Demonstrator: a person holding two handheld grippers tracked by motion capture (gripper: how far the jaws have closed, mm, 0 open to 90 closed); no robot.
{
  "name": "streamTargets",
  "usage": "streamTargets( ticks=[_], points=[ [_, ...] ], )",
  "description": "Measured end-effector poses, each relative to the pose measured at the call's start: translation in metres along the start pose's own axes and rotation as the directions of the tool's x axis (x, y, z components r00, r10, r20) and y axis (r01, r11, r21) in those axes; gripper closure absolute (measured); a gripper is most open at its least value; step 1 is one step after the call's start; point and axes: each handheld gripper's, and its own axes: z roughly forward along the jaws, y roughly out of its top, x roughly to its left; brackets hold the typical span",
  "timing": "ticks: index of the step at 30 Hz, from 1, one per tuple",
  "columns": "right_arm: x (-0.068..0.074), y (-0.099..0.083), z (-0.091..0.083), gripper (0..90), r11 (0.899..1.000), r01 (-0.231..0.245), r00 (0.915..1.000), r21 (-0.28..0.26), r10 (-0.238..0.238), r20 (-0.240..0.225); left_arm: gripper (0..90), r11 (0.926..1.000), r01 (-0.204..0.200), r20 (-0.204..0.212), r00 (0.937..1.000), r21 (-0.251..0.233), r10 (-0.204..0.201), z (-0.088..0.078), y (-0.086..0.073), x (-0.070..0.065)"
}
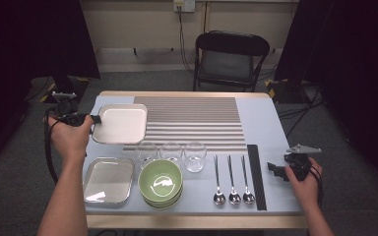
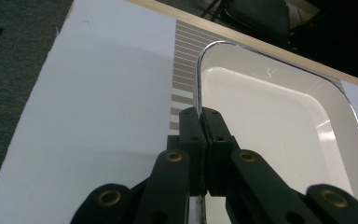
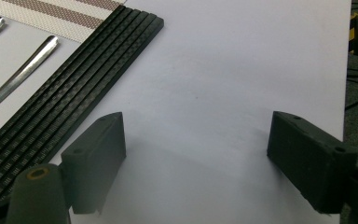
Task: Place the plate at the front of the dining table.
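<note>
A square white tray (image 1: 123, 123) with a shiny rim lies at the table's back left, partly on a striped mat (image 1: 197, 118). My left gripper (image 1: 94, 119) is shut on the tray's left rim; in the left gripper view the jaws pinch the thin metal edge of the tray (image 2: 279, 121) at its near corner, left gripper (image 2: 200, 114). My right gripper (image 1: 274, 169) hovers low at the table's right edge, open with nothing between its jaws, right gripper (image 3: 196, 140).
A second metal tray (image 1: 108, 181) lies front left beside stacked green bowls (image 1: 161, 183). Three glasses (image 1: 171, 151) stand behind them. Three spoons (image 1: 232, 182) lie next to a black ribbed bar (image 1: 256, 174), which also shows as the black bar (image 3: 70, 93). A chair (image 1: 231, 59) stands beyond the table.
</note>
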Motion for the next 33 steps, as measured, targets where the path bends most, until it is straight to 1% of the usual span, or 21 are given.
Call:
streamTargets(
  ticks=[3,6,8,9,10,11,12,13,14,17,19,20,21,23,25,27,30,31,33],
  points=[
    [0.000,0.000,0.000,18.3,1.000,0.003,1.0000,-0.001,-0.003,0.001,88.9,0.9999,0.015,-0.004,0.9999,-0.007,-0.015,0.002,0.001,0.001],
    [0.000,0.000,0.000,18.3,1.000,0.002,1.0000,-0.001,-0.002,0.000,89.0,0.9999,0.013,-0.012,0.9998,-0.006,-0.013,0.003,0.001,0.003],
    [0.000,0.000,0.000,18.3,1.000,0.002,1.0000,-0.001,-0.002,0.000,89.0,0.9995,0.025,-0.010,0.9996,-0.017,-0.025,0.004,0.002,0.002],
    [0.000,0.000,0.000,18.2,1.000,0.001,1.0000,0.000,-0.001,0.000,88.9,0.9996,0.023,-0.005,0.9997,-0.014,-0.024,0.004,0.002,0.002],
    [0.000,0.000,0.000,18.2,1.000,0.001,1.0000,0.000,-0.001,0.000,88.9,0.9999,0.012,-0.013,0.9998,-0.007,-0.012,0.003,0.003,0.003],
    [0.000,0.000,0.000,18.3,1.000,0.002,1.0000,0.000,-0.002,0.000,88.9,0.9995,0.030,-0.001,0.9995,-0.011,-0.030,0.005,0.003,0.002],
    [0.000,0.000,0.000,18.3,1.000,0.002,1.0000,0.000,-0.002,0.000,88.9,0.9993,0.035,-0.001,0.9994,-0.012,-0.035,0.005,0.004,0.002],
    [0.000,0.000,0.000,18.3,1.000,0.000,1.0000,0.000,0.000,0.000,89.0,0.9992,0.036,0.003,0.9993,-0.014,-0.036,0.005,0.004,0.002],
    [0.000,0.000,0.000,18.3,1.000,0.002,1.0000,0.000,-0.002,0.000,89.0,0.9995,0.030,-0.001,0.9995,-0.006,-0.030,0.005,0.005,0.002],
    [0.000,0.000,0.000,18.3,1.000,0.001,1.0000,0.000,-0.001,0.000,88.9,0.9993,0.038,-0.002,0.9993,-0.002,-0.038,0.007,0.006,0.001],
    [0.000,0.000,0.000,18.3,1.000,0.000,1.0000,0.000,0.000,0.000,88.9,0.9986,0.052,-0.003,0.9986,-0.002,-0.052,0.007,0.007,0.000],
    [0.000,0.000,0.000,18.3,1.000,0.000,1.0000,0.000,0.000,0.000,88.9,0.9986,0.052,-0.003,0.9986,-0.002,-0.052,0.007,0.007,0.000],
    [0.000,0.000,0.000,18.3,1.000,0.001,1.0000,0.000,-0.001,0.000,89.0,0.9991,0.041,-0.006,0.9991,0.002,-0.041,0.007,0.009,0.000],
    [0.000,0.000,0.000,18.3,1.000,0.000,1.0000,0.000,0.000,0.000,88.9,0.9991,0.042,-0.012,0.9991,-0.001,-0.042,0.007,0.010,-0.002],
    [0.000,0.000,0.000,18.3,1.000,0.000,1.0000,0.000,0.000,0.000,88.9,0.9992,0.040,-0.009,0.9992,0.008,-0.040,0.007,0.013,-0.003],
    [0.000,0.000,0.000,18.2,1.000,-0.001,1.0000,0.000,0.001,0.001,88.9,0.9992,0.040,-0.014,0.9991,0.002,-0.040,0.007,0.015,-0.005],
    [0.000,0.000,0.000,18.3,1.000,-0.002,1.0000,0.000,0.002,0.000,88.9,0.9989,0.046,-0.006,0.9989,0.004,-0.046,0.006,0.018,-0.008],
    [0.000,0.000,0.000,18.3,1.000,0.000,1.0000,-0.001,0.000,0.000,88.9,0.9993,0.038,-0.013,0.9992,0.002,-0.038,0.006,0.020,-0.011],
    [0.000,0.000,0.000,18.3,1.000,0.000,1.0000,-0.001,0.000,0.000,88.9,0.9993,0.038,-0.007,0.9992,0.006,-0.038,0.006,0.021,-0.013]
  ],
)
